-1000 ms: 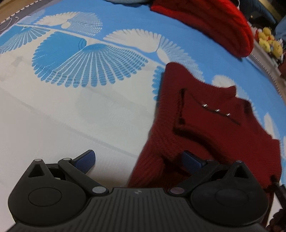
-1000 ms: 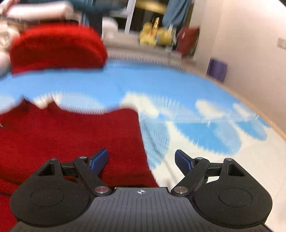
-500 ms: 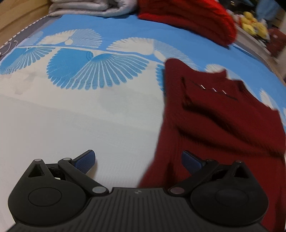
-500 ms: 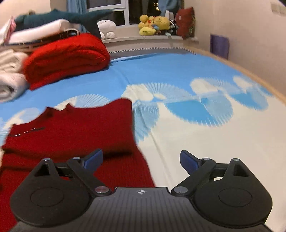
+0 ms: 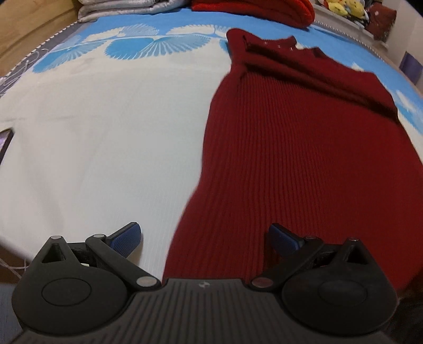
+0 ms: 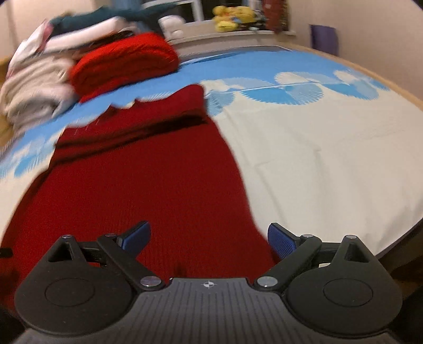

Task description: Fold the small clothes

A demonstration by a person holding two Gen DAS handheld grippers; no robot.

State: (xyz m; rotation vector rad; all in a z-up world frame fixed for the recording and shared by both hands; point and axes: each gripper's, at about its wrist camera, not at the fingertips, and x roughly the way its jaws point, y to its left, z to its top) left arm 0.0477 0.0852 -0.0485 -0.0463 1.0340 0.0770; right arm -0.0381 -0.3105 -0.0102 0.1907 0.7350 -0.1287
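Note:
A dark red ribbed knit garment (image 5: 296, 148) lies flat on the bed, its sleeves folded across the chest near the neckline with small buttons. It also shows in the right wrist view (image 6: 142, 185). My left gripper (image 5: 205, 236) is open and empty, above the garment's lower left edge. My right gripper (image 6: 208, 236) is open and empty, above the garment's lower right edge near the hem.
The bed sheet (image 5: 105, 132) is white with blue fan prints. A folded bright red knit (image 6: 124, 63) and a pile of pale folded clothes (image 6: 34, 84) lie at the far end. Yellow plush toys (image 6: 232, 16) sit on the sill. The bed's edge (image 6: 396, 238) runs at right.
Both grippers have drawn back from the garment's top toward its lower hem, staying open. More of the garment's body now shows in both views.

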